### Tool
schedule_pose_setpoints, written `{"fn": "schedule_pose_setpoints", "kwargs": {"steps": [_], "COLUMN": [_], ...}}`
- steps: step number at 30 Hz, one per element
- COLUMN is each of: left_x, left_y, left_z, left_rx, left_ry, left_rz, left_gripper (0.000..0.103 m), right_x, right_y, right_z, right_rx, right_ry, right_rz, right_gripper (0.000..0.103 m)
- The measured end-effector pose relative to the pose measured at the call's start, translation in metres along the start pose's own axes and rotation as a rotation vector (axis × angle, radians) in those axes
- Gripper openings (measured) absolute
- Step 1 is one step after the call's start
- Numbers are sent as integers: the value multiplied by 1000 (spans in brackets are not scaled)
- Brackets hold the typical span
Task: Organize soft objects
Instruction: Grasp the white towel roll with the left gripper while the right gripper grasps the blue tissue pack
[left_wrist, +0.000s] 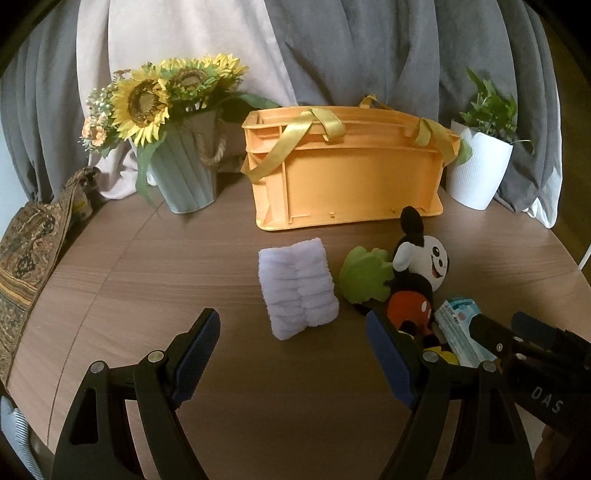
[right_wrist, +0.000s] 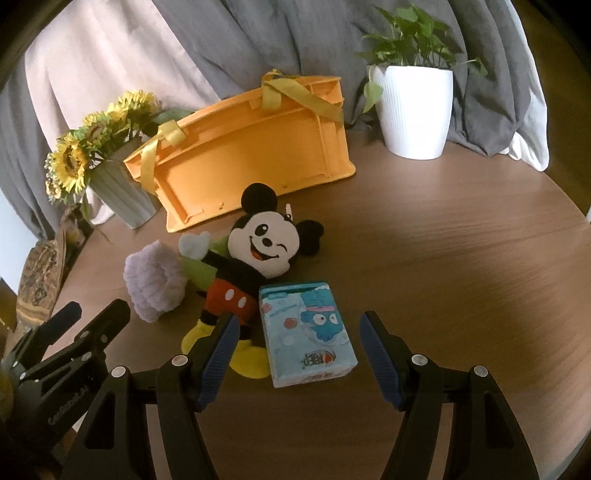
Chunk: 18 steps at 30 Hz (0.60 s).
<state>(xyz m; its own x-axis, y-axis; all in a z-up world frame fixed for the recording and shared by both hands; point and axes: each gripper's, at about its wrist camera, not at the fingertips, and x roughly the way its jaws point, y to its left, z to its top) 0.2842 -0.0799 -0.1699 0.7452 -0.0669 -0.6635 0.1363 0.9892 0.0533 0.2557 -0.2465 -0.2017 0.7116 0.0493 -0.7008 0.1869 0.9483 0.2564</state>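
Two grippers sit at the bottom of the pics, both w/ jaws apart and nothing in them. The left gripper (left_wrist: 291, 354) is low center in the left view, over bare table (left_wrist: 147, 266). The right gripper (right_wrist: 299, 350) is low center in the right view, and the tissue pack (right_wrist: 308, 332) lies just ahead, between its two finger tips but not touching them.

Next, the soft stuff is in a bunch in the middle of the table. The purple towel (left_wrist: 297, 288) is folded, center of the left view, just past the left gripper. To its right is a green soft thing (left_wrist: 364, 275), partly under the mouse toy (right_wrist: 255, 266). The toy lies on its back, head toward the box, feet toward the right gripper. The tissue pack is right beside the toy's legs; can't tell if they touch.

Farther back, upper center, stands the orange box (left_wrist: 351, 177) w/ yellow straps, well apart from the soft stuff. At upper left of the left view is a sunflower pot (left_wrist: 184, 173). At upper right is a white plant pot (right_wrist: 413, 110). Gray and pink curtains (left_wrist: 332, 48) hang behind it all.
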Motion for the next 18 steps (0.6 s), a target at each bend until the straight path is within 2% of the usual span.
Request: {"fn": "schedule_pose_setpoints", "kwargs": {"steps": [15,18], "left_x": [39,46], "left_y": [-8,-8], "left_z": [11,11], "left_rx": [-45,-62], "left_ry": [11,19], "left_rz": [36,38], "left_gripper": [81,78], "right_x": [37,41], "right_y": [-11,-11], "right_z": [5,6], "right_rx": [27,35], "right_ry": [74,82], "right_rz": [22,27], "right_gripper": [68,68]}}
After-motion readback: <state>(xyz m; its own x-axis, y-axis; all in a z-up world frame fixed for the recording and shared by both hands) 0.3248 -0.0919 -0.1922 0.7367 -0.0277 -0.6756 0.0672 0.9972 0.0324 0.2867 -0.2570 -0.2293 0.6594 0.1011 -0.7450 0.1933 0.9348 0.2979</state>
